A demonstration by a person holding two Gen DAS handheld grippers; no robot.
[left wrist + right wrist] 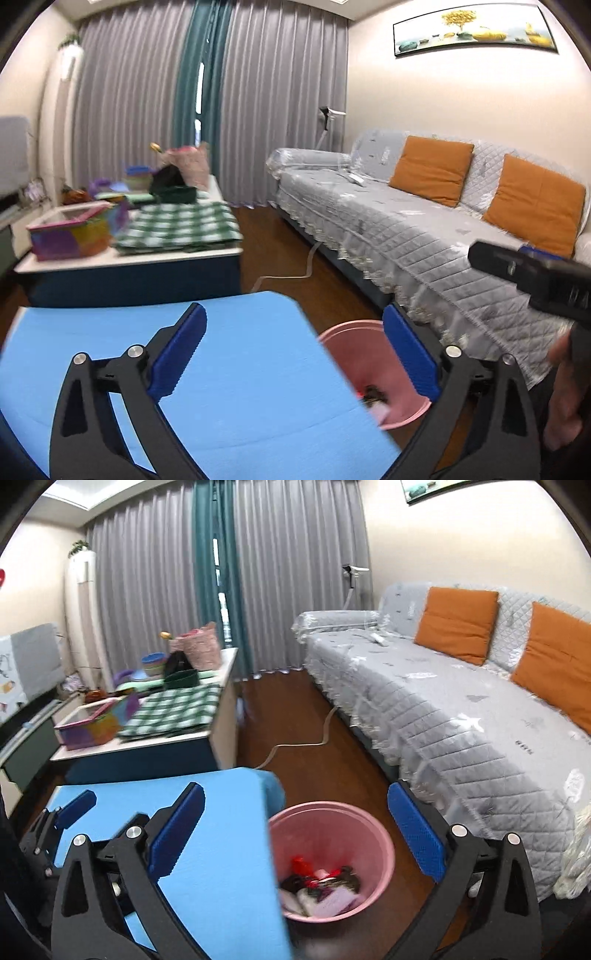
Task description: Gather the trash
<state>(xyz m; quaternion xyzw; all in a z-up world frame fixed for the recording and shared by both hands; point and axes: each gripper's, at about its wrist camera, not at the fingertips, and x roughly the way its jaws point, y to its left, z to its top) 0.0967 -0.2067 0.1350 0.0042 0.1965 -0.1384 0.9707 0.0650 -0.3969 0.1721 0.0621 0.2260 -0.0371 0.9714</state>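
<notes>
Your left tongs [295, 354] and right tongs [295, 834] both gape wide, empty; pink bin [373, 834] beside blue counter [221, 849] holds mixed wrappers [321, 886]

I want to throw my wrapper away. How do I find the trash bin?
Find the long grey sofa with orange cushions. On the wooden floor between it and the blue table stands a round pink bin, the only pink bucket there, with scraps inside.

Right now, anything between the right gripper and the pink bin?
Nothing visible. The right gripper is open and empty above the pink bin, which sits on the floor beside the blue surface. The bin's mouth is uncovered, with trash inside.
</notes>
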